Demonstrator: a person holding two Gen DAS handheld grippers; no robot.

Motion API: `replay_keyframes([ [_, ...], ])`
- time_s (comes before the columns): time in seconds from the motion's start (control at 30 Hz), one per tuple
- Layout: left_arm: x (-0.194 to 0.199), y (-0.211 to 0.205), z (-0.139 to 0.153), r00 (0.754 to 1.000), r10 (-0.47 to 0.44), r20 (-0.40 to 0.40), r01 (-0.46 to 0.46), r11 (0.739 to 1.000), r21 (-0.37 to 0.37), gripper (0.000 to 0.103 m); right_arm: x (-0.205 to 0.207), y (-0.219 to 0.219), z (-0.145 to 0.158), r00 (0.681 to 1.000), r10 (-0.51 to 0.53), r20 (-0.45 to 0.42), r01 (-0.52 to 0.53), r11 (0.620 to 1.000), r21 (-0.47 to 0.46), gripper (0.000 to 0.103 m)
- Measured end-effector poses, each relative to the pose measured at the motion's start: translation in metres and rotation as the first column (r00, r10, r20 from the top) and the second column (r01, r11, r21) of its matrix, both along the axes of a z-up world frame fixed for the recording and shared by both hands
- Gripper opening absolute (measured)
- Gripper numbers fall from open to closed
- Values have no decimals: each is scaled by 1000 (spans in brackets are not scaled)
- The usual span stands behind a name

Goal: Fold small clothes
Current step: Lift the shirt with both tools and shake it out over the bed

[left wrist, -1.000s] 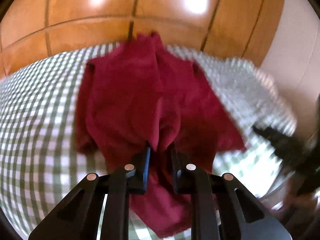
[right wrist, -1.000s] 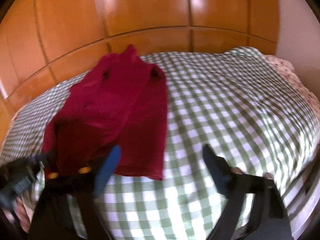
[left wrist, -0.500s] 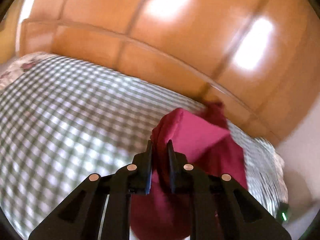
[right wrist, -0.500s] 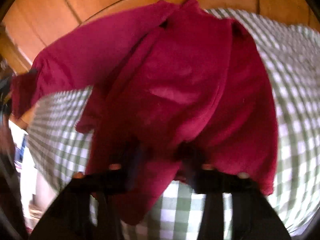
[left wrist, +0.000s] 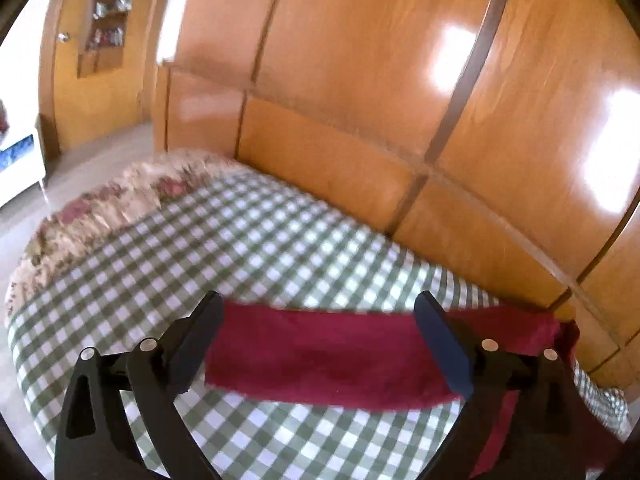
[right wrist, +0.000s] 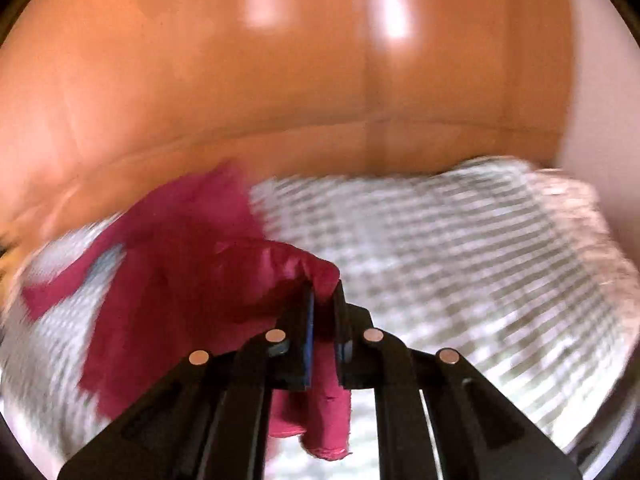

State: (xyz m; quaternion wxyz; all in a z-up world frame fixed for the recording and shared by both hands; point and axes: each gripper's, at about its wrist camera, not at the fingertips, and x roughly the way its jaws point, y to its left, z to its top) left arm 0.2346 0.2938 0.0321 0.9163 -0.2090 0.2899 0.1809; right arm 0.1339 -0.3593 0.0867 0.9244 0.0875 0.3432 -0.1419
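Garment: dark red soft knit garment [left wrist: 332,360], small, lying across the near part of a bed covered with a green-and-white checked sheet [left wrist: 256,248]; in the left wrist view a flat band of it runs left to right between the fingers, and the rest trails off to the right edge.
Left claw: left claw [left wrist: 320,344] has its jaws opening and standing wide; the red band shows between the fingers but neither pad presses on it, so nothing is gripped.
Right claw: right claw [right wrist: 324,320] has its jaws pinched narrow on a bunched fold of the garment [right wrist: 184,280]; cloth stands up above the tips and hangs down below them, while the rest spreads to the left over the sheet.
Surroundings: glossy orange-brown wooden headboard and panels [left wrist: 400,100] at the far side of the bed; a floral bedspread edge [left wrist: 100,208] at the far left; an open shelf unit [left wrist: 104,20] in the far left corner.
Handling: judged light, limp and not fragile; it will sag and drape from any single hold, and a thin pinch may slip out of smooth pads.
Where to hold: judged best at a hem edge or corner, taking a doubled layer, with the two claws well apart so the cloth stays flat as it is folded.
Writing: no brand, label or text can be read on the garment or bedding; the right wrist view is too blurred to tell.
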Motion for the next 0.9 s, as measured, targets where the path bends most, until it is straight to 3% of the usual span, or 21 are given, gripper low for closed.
replay_keyframes([
  [0.07, -4, -2, -4, 998, -51, -36, 50, 998, -25, 93, 23, -46, 3, 989, -150, -3, 149, 988, -44, 8],
  [0.1, -9, -6, -10, 995, -90, -43, 87, 995, -54, 84, 32, -65, 2, 977, -213, -4, 212, 974, -73, 17],
  [0.13, -15, -14, -15, 990, -132, -50, 128, 989, -76, 81, 36, -76, 2, 971, -241, 2, 240, 967, -84, 30],
  [0.17, -20, -21, -20, 982, -177, -60, 172, 981, -90, 77, 41, -89, 2, 964, -266, 17, 266, 961, -76, 71],
  [0.2, -27, -31, -30, 969, -238, -69, 230, 967, -108, 68, 39, -94, 1, 957, -286, 34, 288, 956, -60, 83],
  [0.27, -39, -54, -45, 938, -335, -84, 320, 934, -160, 53, 31, -89, -8, 962, -272, 19, 273, 962, -14, 82],
  [0.3, -45, -66, -58, 913, -397, -91, 373, 904, -209, 49, 27, -82, -16, 972, -237, 0, 237, 971, 13, 82],
  [0.37, -53, -87, -78, 872, -478, -104, 435, 856, -281, 45, 15, -62, -35, 989, -136, -51, 140, 987, 82, 82],
  [0.43, -60, -111, -94, 830, -551, -87, 487, 791, -369, 45, -5, -32, -58, 995, -5, -100, 25, 979, 202, 82],
  [0.57, -66, -144, -112, 797, -602, -54, 507, 714, -484, 46, -43, 30, -106, 951, 259, -168, -154, 869, 470, 71],
  [0.63, -68, -163, -116, 782, -620, -57, 517, 697, -496, 46, -53, 62, -120, 918, 340, -202, -206, 846, 491, 64],
  [0.7, -72, -184, -118, 751, -656, -69, 553, 683, -477, 45, -59, 91, -133, 890, 381, -249, -240, 857, 456, 47],
  [0.73, -73, -192, -120, 745, -661, -93, 557, 693, -458, 39, -59, 99, -135, 885, 387, -260, -247, 862, 442, 33],
  [0.77, -74, -196, -122, 745, -657, -116, 555, 707, -439, 11, -61, 108, -134, 885, 388, -257, -266, 874, 406, 24],
  [0.8, -75, -200, -124, 744, -654, -139, 551, 718, -426, 5, -61, 112, -131, 880, 403, -252, -282, 870, 405, 8],
  [0.9, -85, -194, -110, 770, -631, -97, 545, 728, -415, 5, -67, 109, -99, 896, 397, -201, -309, 881, 359, 8],
])
